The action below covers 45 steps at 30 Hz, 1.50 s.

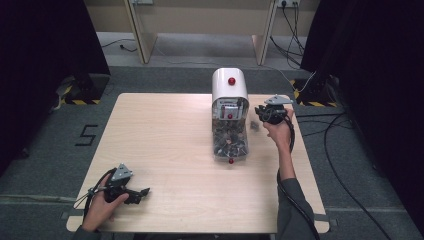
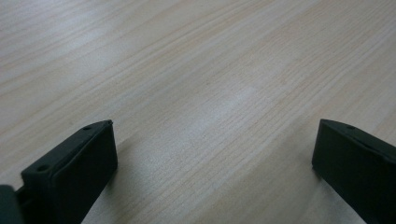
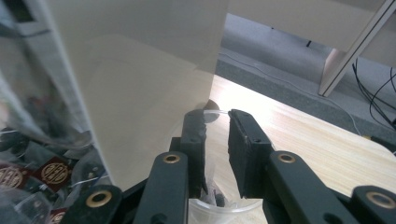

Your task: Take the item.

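One wooden table (image 1: 165, 150) with a pale, straight-grained top carries one dispenser (image 1: 230, 115) and two hand-held grippers. The dispenser has a white, rounded upper housing and a clear lower bin filled with small dark packets; it stands at the far centre of the table. Three red knobs show on it in the high view: one on the white housing (image 1: 231, 81), one at mid-height (image 1: 230, 116), and one at the near base (image 1: 231, 161).

The left gripper (image 1: 142, 192) rests low over the near-left part of the table, held by the left hand (image 1: 102, 207), with its jaws pointing to the right. In the left gripper view its two black, blocky jaws stand wide apart over bare wood with nothing between them.

The right gripper (image 1: 259, 111) is held by the right hand (image 1: 277, 131) just beside the dispenser's right wall, the forearm extended forward from the near-right edge. In the right gripper view its jaws are nearly together, clamped on the thin rim of one clear plastic cup (image 3: 219, 205), one jaw inside the rim and one outside. The cup sits right next to the dispenser's white side panel (image 3: 140, 93). Dark packets with round red-and-gold labels (image 3: 51, 172) show through the clear bin at the left.
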{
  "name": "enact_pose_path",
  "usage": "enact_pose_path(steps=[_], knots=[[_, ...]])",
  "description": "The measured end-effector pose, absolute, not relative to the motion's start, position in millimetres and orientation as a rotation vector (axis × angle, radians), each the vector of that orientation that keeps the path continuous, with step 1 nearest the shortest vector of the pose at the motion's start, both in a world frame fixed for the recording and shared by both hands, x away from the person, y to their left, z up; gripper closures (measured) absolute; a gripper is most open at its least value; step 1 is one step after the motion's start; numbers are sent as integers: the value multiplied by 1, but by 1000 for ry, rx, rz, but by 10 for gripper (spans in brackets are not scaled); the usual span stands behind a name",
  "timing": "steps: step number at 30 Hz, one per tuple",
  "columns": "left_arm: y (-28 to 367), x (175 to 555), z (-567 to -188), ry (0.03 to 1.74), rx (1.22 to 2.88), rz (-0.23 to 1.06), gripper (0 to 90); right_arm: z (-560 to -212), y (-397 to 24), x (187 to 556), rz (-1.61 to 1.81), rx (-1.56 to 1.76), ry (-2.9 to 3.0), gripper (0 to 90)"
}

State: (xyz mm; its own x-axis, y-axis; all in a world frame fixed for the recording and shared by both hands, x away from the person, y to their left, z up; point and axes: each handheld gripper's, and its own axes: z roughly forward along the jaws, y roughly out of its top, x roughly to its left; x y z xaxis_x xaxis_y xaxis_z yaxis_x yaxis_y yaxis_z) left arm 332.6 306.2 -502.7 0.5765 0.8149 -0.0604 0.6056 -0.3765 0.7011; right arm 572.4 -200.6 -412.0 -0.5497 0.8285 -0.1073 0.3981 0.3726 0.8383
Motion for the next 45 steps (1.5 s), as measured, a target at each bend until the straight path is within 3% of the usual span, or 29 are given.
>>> enact_pose_path(steps=[22,45], knots=[[306,332,-503,1130,2111,386,0,-409,-216,548,1178,1126,2049,454],[306,332,-503,1130,2111,386,0,-410,-220,519,1197,1095,2032,406]])
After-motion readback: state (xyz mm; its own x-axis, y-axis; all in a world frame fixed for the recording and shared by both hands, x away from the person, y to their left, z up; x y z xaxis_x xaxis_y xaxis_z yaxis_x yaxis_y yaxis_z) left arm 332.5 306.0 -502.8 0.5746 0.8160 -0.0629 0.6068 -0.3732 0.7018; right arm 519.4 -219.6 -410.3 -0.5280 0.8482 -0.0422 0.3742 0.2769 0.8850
